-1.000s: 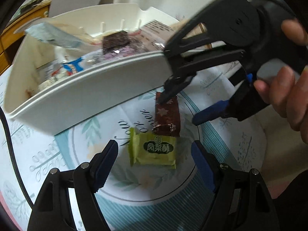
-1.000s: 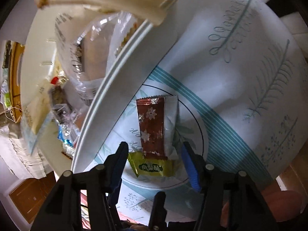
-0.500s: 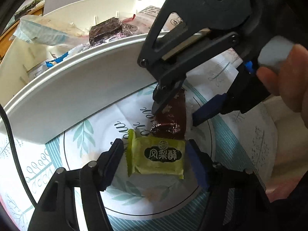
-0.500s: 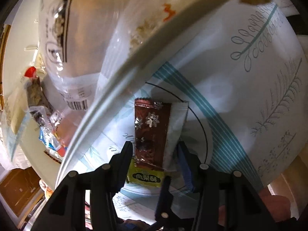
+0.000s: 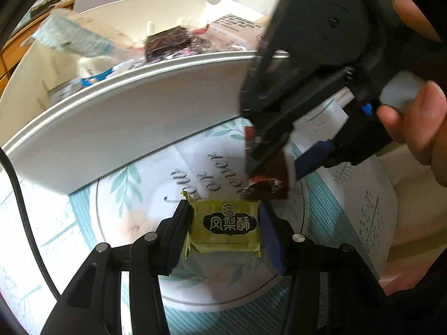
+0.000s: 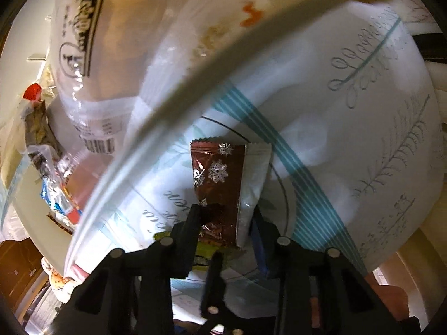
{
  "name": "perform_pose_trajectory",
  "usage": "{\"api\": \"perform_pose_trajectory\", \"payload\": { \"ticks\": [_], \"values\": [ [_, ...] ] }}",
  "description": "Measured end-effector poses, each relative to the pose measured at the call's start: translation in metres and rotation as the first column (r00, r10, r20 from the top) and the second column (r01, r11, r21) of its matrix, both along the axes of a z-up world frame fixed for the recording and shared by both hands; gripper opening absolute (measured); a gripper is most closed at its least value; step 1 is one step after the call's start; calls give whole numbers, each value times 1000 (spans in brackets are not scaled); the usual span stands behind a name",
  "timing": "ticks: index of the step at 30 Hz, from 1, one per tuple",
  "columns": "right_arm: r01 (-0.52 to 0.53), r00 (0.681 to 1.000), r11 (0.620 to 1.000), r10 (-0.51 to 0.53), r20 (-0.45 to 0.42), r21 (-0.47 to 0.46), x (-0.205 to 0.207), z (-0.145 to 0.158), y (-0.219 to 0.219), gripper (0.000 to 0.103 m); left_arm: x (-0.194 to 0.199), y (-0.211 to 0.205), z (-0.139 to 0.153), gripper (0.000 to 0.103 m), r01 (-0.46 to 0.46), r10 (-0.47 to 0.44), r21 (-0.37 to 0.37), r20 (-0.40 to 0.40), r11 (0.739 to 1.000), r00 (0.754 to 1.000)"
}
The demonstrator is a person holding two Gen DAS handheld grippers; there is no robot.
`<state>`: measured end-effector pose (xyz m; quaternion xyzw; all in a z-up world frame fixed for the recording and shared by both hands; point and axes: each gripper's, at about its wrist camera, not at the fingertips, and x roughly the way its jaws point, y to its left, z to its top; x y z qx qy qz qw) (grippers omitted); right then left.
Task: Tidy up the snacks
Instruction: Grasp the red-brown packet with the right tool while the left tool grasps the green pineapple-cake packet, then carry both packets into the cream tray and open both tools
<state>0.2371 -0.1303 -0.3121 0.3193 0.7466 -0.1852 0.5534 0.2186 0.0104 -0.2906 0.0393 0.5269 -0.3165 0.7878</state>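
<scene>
Green wrapper with dark lettering marks the small snack (image 5: 225,228) lying on the printed cloth (image 5: 139,189) over the worktop, just in front of the white basket (image 5: 117,128). The left hand-held gripper (image 5: 225,230) points down at it, one finger on each side of the packet; the jaws are closing and both pads sit against the wrapper's edges.

Just beyond the green snack, toward the basket, lies the brown snack (image 6: 218,187), a foil packet with white snowflakes and a clear strip along one side. The right hand-held gripper (image 6: 225,220) comes down over its near end, the packet between the fingers. Its jaws are closing too; the left finger touches the brown foil, while the blue-padded finger stands just beside the clear strip, so no firm hold shows. A hand (image 5: 416,128) holds this gripper's handle.

Inside the basket, behind its rim, lie several other packets, among them a dark one (image 5: 167,44) and a large clear bag (image 6: 92,55).
</scene>
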Motion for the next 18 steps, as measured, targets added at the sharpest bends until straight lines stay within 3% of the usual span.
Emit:
{"api": "perform_pose_trajectory", "payload": {
  "ticks": [9,15,18],
  "values": [
    [2,1000,1000,-2,8,-10,-22,14,6,32,-26,38,29,48,-110,110,1,7,994,994],
    [-19,998,1000,20,60,-15,-42,34,14,32,-42,68,56,48,-219,220,-23,24,975,975],
    [-52,993,998,56,100,-38,-52,48,19,32,-46,63,66,48,-257,259,-38,29,966,966]
  ]
}}
